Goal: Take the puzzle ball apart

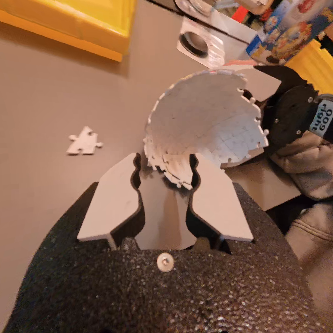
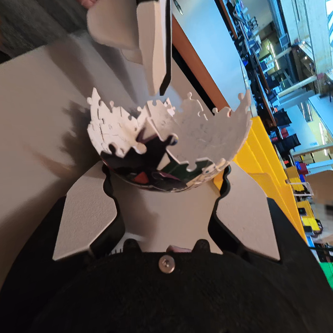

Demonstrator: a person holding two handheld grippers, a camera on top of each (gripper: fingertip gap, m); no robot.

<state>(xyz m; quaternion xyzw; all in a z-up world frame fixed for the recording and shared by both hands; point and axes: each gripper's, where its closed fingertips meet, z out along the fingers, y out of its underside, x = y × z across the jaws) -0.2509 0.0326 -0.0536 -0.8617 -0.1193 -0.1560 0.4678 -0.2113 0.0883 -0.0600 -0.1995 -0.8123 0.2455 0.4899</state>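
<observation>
1. While both claws work over the grey tabletop [image 1: 45, 93], the puzzle ball [image 1: 201, 122] is a partial shell only, a jagged-edged bowl with a white inner face, held clear of the surface
2. Right claw [image 2: 166, 173]: fingers spread wide with the shell's printed, dark-coloured outer curve seated between the tips; the shell touches both tips, so the claw is gripping the puzzle ball from outside
3. In the left wrist view the right claw [image 1: 259, 100] appears at the right edge, black-bodied, behind the shell's far rim, with a sleeve [image 1: 306, 171] of the person below it
4. Left claw [image 1: 165, 167]: fingers parted, the lower rim of the shell lying between the tips; the right-hand tip touches the rim pieces, the left-hand tip stands just beside them with a gap showing, so it is not pressed together on anything
5. In the right wrist view the left claw [image 2: 156, 90] comes down from above, its tips just over the shell's upper rim
6. One loose white puzzle piece [image 1: 83, 141] lies flat on the tabletop, well apart to the left of the shell
7. Surroundings: a yellow bin [image 1: 72, 21] at the upper left, a white box with a round opening [image 1: 200, 43] behind the shell, and a colourful printed box [image 1: 288, 32] at the upper right
8. Both views are somewhat motion-blurred
</observation>
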